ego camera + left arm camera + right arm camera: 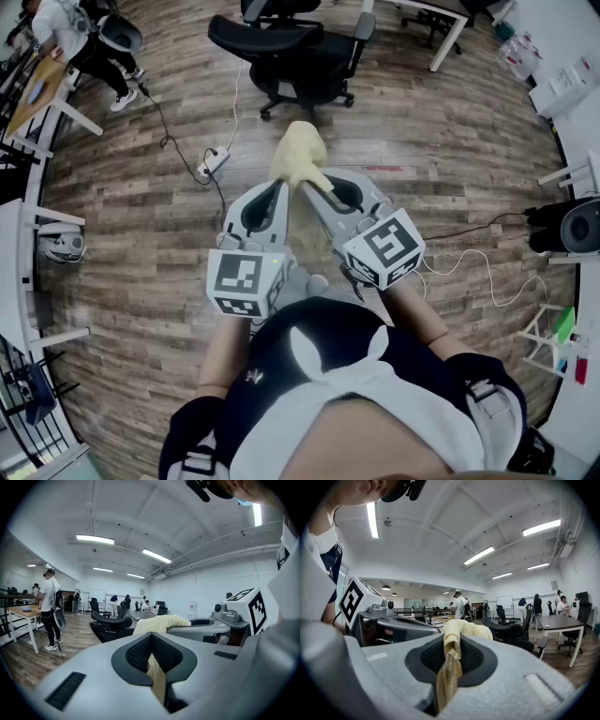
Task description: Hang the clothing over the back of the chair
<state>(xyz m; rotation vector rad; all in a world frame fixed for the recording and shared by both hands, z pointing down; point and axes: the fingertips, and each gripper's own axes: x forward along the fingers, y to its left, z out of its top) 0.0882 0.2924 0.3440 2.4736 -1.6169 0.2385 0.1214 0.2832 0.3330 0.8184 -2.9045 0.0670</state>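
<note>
From where the person stands, the head view shows the left gripper (280,187) and right gripper (313,188) held side by side at the waist, their tips converging on the pale yellow clothing (300,150). It hangs bunched from both tips above the wooden floor (441,159). The black office chair (291,52) stands beyond, apart from the cloth, with bare boards between. A power strip (214,165) and its cable lie on the floor just left of the cloth. White desks line the left and right edges.

In the left gripper view, the jaws are pinched together on a thin strip of the yellow fabric. The rest heaps past the tips toward the other gripper. The chair's back rises ahead, with open floor to its left, where a person (50,609) stands beside a wooden table (23,612).

In the right gripper view, the jaws are nearly closed, clamping a fold of the cloth that runs down between the pads. The chair sits ahead to the right, and a white table (562,623) stands further right.
</note>
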